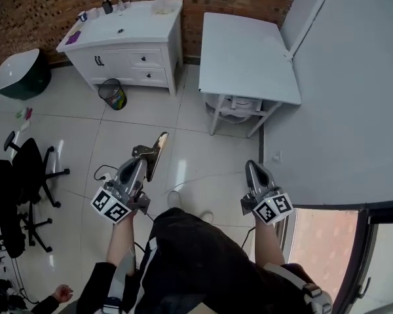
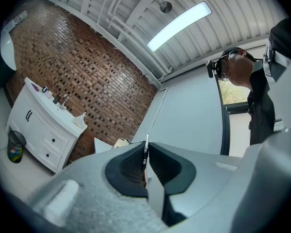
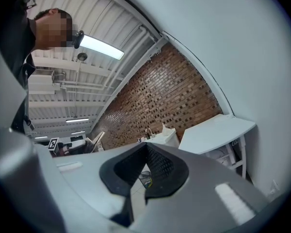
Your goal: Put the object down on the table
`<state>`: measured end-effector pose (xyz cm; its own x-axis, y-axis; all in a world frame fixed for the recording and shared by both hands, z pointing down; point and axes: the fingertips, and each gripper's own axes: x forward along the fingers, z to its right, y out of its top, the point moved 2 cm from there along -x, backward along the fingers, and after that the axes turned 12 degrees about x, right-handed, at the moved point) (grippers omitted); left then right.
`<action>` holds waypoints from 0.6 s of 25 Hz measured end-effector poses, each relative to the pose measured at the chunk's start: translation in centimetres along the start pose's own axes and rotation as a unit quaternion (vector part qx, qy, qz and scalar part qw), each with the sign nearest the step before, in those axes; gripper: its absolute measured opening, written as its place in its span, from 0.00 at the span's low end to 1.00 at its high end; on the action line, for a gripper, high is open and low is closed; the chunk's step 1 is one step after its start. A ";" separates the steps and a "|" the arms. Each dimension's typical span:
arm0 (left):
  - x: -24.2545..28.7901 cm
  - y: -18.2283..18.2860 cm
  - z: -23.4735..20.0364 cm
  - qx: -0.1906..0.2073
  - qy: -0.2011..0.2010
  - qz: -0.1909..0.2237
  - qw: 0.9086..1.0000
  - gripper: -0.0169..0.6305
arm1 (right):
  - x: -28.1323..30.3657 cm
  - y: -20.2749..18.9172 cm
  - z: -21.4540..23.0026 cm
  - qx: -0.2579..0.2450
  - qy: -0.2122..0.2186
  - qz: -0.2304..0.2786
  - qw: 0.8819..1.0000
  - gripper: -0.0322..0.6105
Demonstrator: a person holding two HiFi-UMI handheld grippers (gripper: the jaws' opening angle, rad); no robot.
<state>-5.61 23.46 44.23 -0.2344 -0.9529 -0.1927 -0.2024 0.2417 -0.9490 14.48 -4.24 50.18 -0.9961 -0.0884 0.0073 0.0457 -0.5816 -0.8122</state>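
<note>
One black chair point(image 1: 29, 169) stands far left of the single white table point(image 1: 249, 57), then one bin point(image 1: 112, 94), and one white cabinet point(image 1: 128, 41) just left of the table. Two grippers are held out low, short of the table and roughly level. The left gripper point(image 1: 143, 159) is clamped on one thin flat board point(image 1: 157, 150), up in the air and well apart from the table. The right gripper point(image 1: 253, 167) has its jaws together on nothing.

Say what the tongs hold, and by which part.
The left tongs pinch a thin flat board by its near edge; the right tongs hold nothing.
</note>
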 end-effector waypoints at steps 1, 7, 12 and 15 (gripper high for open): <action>-0.3 0.2 -0.6 -0.001 0.006 0.005 1.000 0.05 | 0.7 0.1 -0.4 -0.004 0.004 -0.002 1.000 0.05; -1.0 3.0 -4.4 0.001 0.015 0.034 0.999 0.05 | 3.8 0.9 -3.3 -0.020 0.016 0.003 1.000 0.05; 0.5 3.5 -6.5 -0.002 -0.002 0.046 0.999 0.05 | 5.4 1.5 -3.2 -0.023 0.003 0.016 1.000 0.05; 1.3 3.5 -7.9 -0.006 -0.010 0.047 0.999 0.05 | 6.5 1.7 -3.4 -0.030 -0.002 0.018 0.999 0.05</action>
<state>-14.11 24.54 42.61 -0.2337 -0.9290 -0.2869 -0.1918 0.3333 -0.9231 7.78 -3.05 46.91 -0.9935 -0.1118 -0.0205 0.0769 -0.5279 -0.8458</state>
